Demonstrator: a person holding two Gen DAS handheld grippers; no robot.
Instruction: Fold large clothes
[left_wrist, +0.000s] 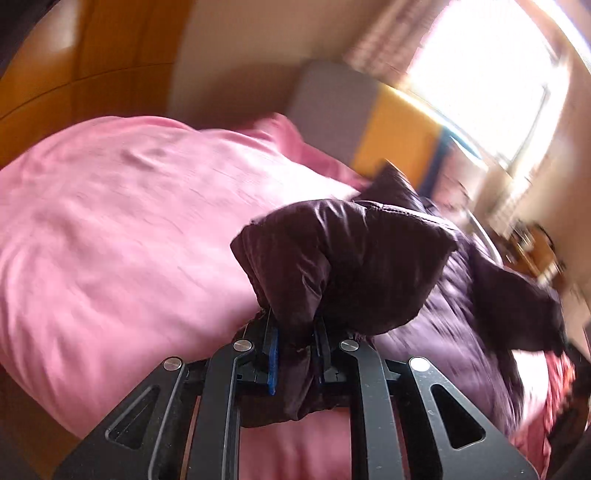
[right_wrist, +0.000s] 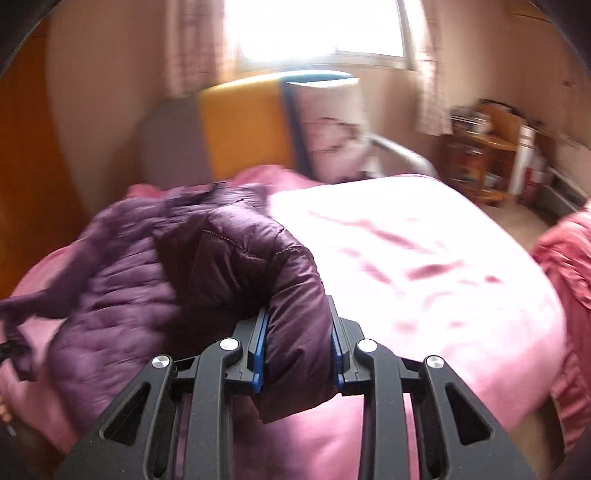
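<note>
Presently counted: one dark purple quilted jacket (left_wrist: 362, 258), one bed under a pink cover (left_wrist: 122, 229), two grippers. Also noted: one window (right_wrist: 317, 29) with curtains, one headboard panel in grey and orange (right_wrist: 236, 125), one wooden shelf unit (right_wrist: 484, 155) against the far wall, contents blurred beyond telling.

Left gripper (left_wrist: 297, 354): clamped on a bunched fold of the jacket, blue pads pressed into the fabric on both sides, cloth spilling out in front and trailing down behind the fingers.

Right gripper (right_wrist: 297, 350): likewise clenched on a thick padded fold (right_wrist: 291, 295) of the same garment, pads biting into it left and right.

Jacket condition: puffy, stitched in narrow quilted channels, glossy shell, deep plum in shadow and lighter violet where lit. Held up at two points above the pink cover, remainder draped and rumpled across the bed between the grippers, as seen in the right wrist view to the left of the held fold. Not yet folded flat. Edges smeared by motion blur in both views; seams and stitching legible only near the pads.
</note>
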